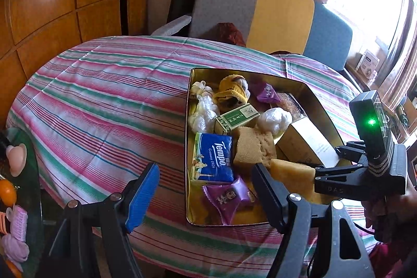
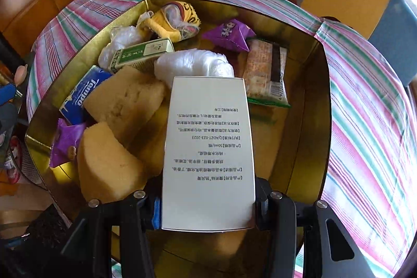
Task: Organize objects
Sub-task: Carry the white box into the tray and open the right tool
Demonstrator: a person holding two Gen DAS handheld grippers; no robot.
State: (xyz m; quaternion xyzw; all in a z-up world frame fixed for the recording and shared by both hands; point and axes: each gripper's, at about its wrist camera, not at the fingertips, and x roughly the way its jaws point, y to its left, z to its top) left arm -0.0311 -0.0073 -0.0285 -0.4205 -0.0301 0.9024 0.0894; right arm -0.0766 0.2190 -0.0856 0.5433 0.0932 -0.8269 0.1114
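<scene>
tabletop [image 1: 99, 100]: covered in a striped pink, green and white cloth; carries the gold tin.
gold tin [image 2: 310, 106]: open, shallow, rectangular; holds all items below.
white carton [image 2: 208, 147]: printed face up, long axis along the right tongs, its far end over the tin's middle beside the sponges.
two yellow sponges [image 2: 122, 100]: side by side at the carton's left.
blue tissue pack [image 1: 213, 158]: against the tin's left wall.
green box [image 1: 237, 117], white plastic bundle [image 2: 192, 64], purple snack packets [image 1: 229, 197]: loose in the tin.
right tongs [image 2: 208, 205]: clamped on the carton's near end.
left tongs [image 1: 206, 189]: spread wide, empty, above the tin's near left corner.
</scene>
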